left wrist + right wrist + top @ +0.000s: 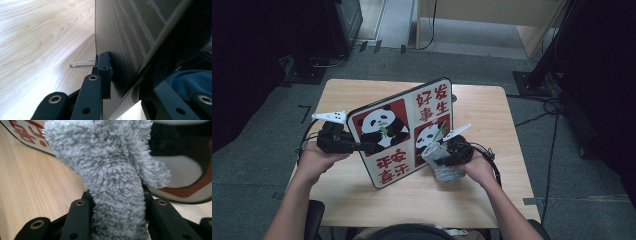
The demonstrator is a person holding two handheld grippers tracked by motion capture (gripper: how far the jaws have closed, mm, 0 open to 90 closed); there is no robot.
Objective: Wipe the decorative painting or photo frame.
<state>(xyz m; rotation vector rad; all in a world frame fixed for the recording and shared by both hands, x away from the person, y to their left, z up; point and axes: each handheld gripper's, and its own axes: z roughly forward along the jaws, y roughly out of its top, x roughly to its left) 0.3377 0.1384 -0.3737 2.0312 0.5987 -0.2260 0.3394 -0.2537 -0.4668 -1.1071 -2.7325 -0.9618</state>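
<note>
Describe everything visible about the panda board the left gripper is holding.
The board is a flat square panel with rounded corners and a dark rim, its face split into four fields: two red ones with pandas, two white ones with red Chinese characters. It stands tilted on its lower corner on the table. The left gripper clamps its left edge; the left gripper view shows a dark striped back and a black binder clip there. The grey fluffy cloth in the right gripper meets its front.
</note>
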